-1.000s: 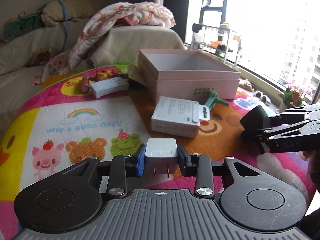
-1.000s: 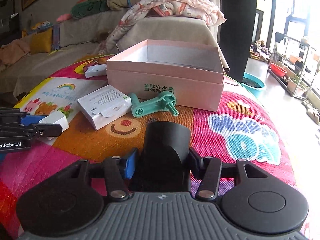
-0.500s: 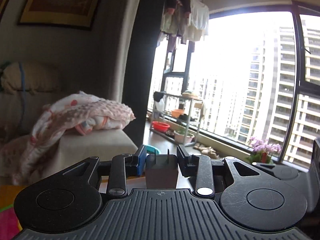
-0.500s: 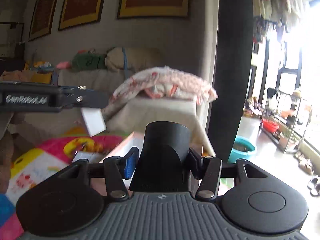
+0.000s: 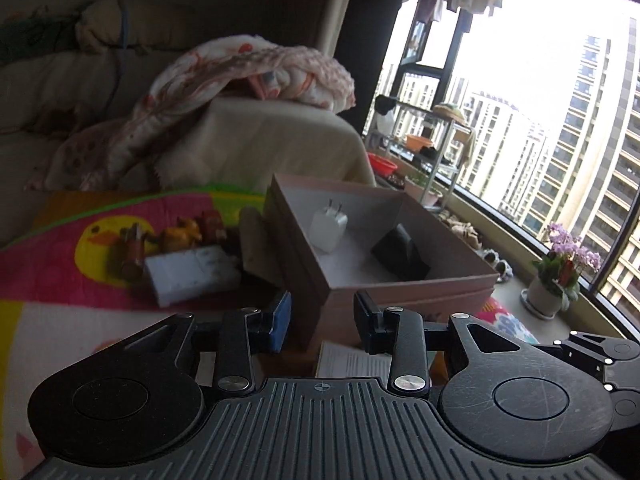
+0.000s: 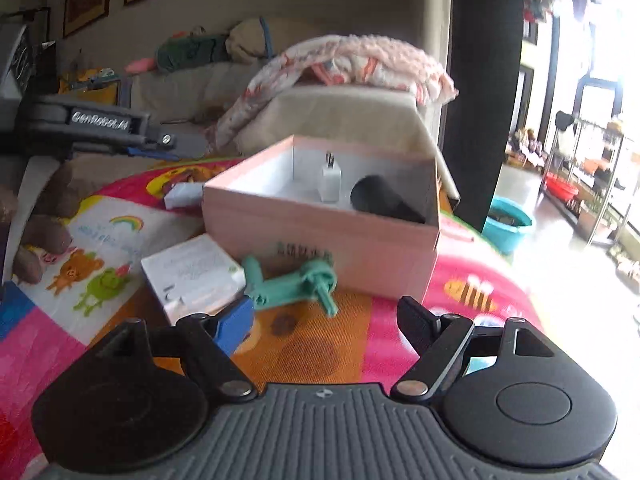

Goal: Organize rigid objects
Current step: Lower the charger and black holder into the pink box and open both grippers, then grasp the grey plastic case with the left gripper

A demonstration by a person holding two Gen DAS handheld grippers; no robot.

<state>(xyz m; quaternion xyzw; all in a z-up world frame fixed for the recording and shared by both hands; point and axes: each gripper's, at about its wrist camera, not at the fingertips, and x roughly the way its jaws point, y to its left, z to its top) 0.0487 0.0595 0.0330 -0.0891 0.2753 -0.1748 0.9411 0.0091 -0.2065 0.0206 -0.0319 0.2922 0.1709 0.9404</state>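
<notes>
The pink cardboard box [image 5: 400, 294] stands open on the cartoon play mat [image 6: 460, 276]. Inside it a white plug charger [image 5: 329, 227] stands with its prongs up, and a black cone-shaped piece [image 5: 400, 256] lies beside it. My left gripper [image 5: 322, 320] hangs open and empty just short of the box's near corner. In the right wrist view the same box [image 6: 320, 240] holds the charger [image 6: 331, 178] and the black piece [image 6: 380, 200]. My right gripper [image 6: 326, 320] is empty, its jaws opening, over the mat in front of the box.
A white carton [image 6: 192, 276] and a green plastic crank [image 6: 296, 282] lie in front of the box. To its left are a flat white box [image 5: 192, 276] and small toy figures [image 5: 180, 236]. A blanket-covered sofa [image 5: 256, 140] stands behind, a window to the right.
The left gripper held the charger and the right held the black piece. Both swung up and came back down. Both things now lie in the box and both pairs of jaws are empty.
</notes>
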